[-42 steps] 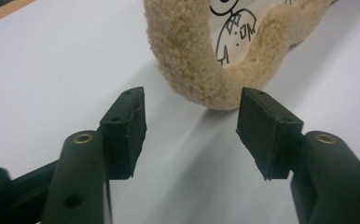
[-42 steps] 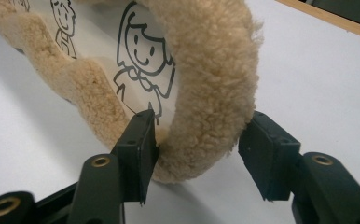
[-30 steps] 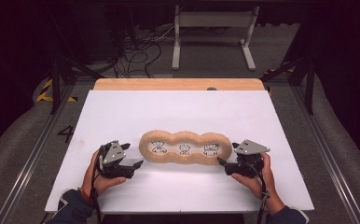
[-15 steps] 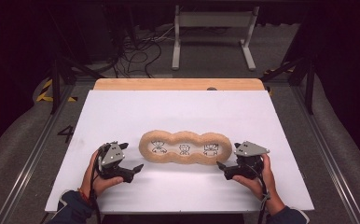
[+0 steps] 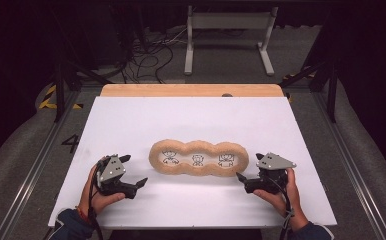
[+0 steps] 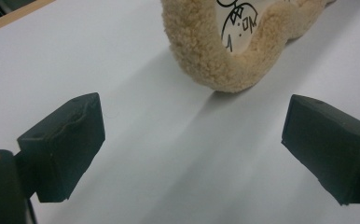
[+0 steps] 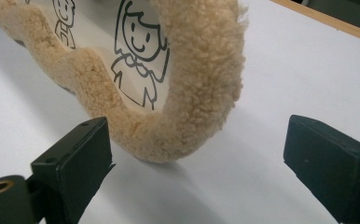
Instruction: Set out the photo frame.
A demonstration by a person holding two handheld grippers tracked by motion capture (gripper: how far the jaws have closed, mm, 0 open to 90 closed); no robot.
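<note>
A tan fleece pad with three rounded lobes lies flat at the middle of the white board; each lobe holds a white inset with a cartoon figure. My left gripper sits open just left of the pad, a hand's width off its end. In the left gripper view the pad's fleece end lies ahead of the open left gripper, apart from it. My right gripper stands open at the pad's right end. The right lobe reaches in between the wide jaws of the right gripper.
The white board rests on a wooden tabletop whose edge shows at the back. Beyond it, a white metal stand and loose cables are on the dark floor. Metal rails run along both sides of the table.
Both grippers have shifted only slightly, the left one a little toward the person. Both stay open and the pad has not moved.
</note>
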